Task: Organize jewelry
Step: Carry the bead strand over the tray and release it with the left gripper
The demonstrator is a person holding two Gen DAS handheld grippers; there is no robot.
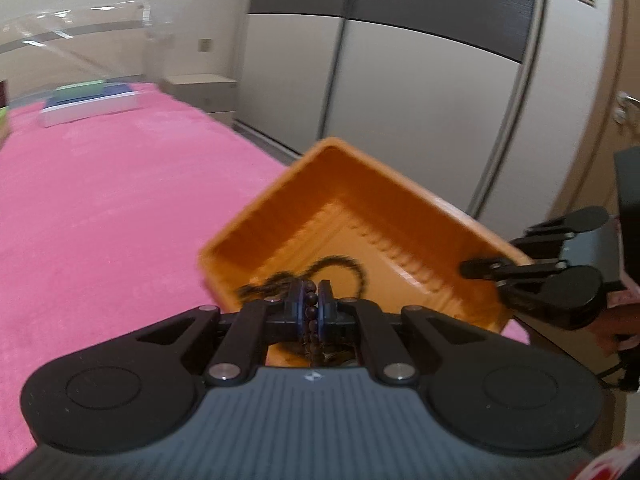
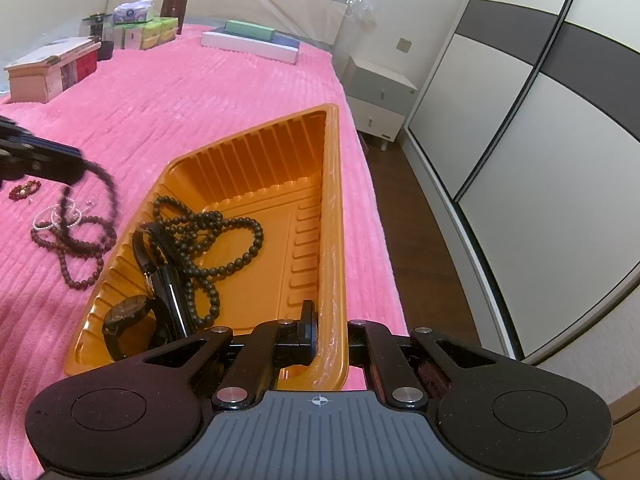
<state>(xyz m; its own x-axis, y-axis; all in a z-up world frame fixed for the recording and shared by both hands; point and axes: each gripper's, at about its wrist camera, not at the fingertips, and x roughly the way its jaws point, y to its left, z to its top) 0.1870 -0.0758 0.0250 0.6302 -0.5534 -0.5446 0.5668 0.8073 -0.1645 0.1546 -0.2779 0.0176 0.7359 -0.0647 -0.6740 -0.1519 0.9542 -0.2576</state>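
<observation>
- Orange tray (image 2: 240, 168): moulded glossy plastic, rectangular, with ribbed inner walls and a rolled rim. It sits on the pink bedspread near the bed's edge, and I take it as my landmark.
- Black bead necklace (image 2: 224, 232): round matte beads in tangled loops, lying inside the tray on its floor.
- Wristwatch (image 2: 128, 312): dark round face and black strap, inside the tray in its near corner beside the black beads.
- Brown bead strand (image 1: 311, 312): small dark wooden-looking spheres. My left gripper (image 1: 311, 300) is clamped on it, its blue pads nearly together, at the tray's near edge in the left wrist view.
- Right gripper (image 2: 326, 340): my claw is pinched tight on the tray's near rim, one finger inside the wall and one outside.
- Dark red bead necklace (image 2: 76, 248): looped on the bedspread just left of the tray.
- Pearl bracelet (image 2: 52, 216): pale small beads, left of the tray beyond the red loops.
- Red bracelet (image 2: 24, 190): farther left of the tray.
- Bedspread (image 2: 180, 92): pink, plush, corded in ridges under the tray.
- Boxes (image 2: 52, 68): cardboard, well beyond the tray near the headboard.
- Wardrobe (image 2: 540, 120): smooth pale panels with dark bands, right of the tray across the floor.
</observation>
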